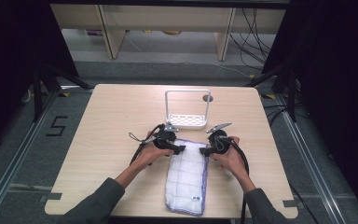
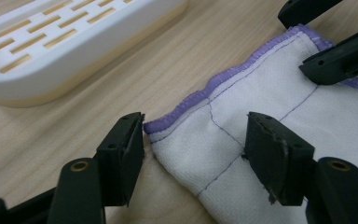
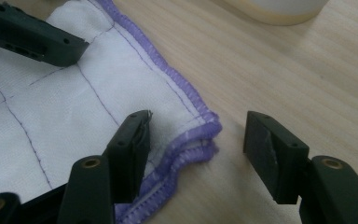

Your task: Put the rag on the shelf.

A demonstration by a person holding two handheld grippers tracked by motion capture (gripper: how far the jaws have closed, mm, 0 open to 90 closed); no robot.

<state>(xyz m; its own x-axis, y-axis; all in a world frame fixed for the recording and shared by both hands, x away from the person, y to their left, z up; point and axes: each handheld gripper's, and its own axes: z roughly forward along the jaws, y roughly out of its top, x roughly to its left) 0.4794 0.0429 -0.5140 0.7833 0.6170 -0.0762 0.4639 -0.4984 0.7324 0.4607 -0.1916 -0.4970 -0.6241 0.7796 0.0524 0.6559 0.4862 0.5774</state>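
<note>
A: Nearest the person, the folded white cloth (image 1: 187, 176) with its purple-stitched hem lies lengthwise on the wooden table (image 1: 107, 116), its near end close to the table's front edge.

B: And the far end?

A: Both far corners sit at the grippers. In the left gripper view, the left gripper (image 2: 196, 151) stands with its jaws well apart astride the left corner: one jaw just outside the hem on bare wood, the other over the cloth. No pad presses the fabric.

B: The right side likewise?

A: Mirrored. In the right gripper view, the right gripper (image 3: 196, 149) has jaws spread either side of the right corner, where the layered hem curls up a little; one jaw stands over cloth, one over wood, nothing pinched.

B: Room to move?

A: Bare table lies to the left and right of the cloth. Beyond the grippers, near the far hem, stands the white slotted rack (image 1: 187, 120) with its upright frame; a strip of wood separates them. A small round hole (image 1: 208, 98) sits behind it.
</note>
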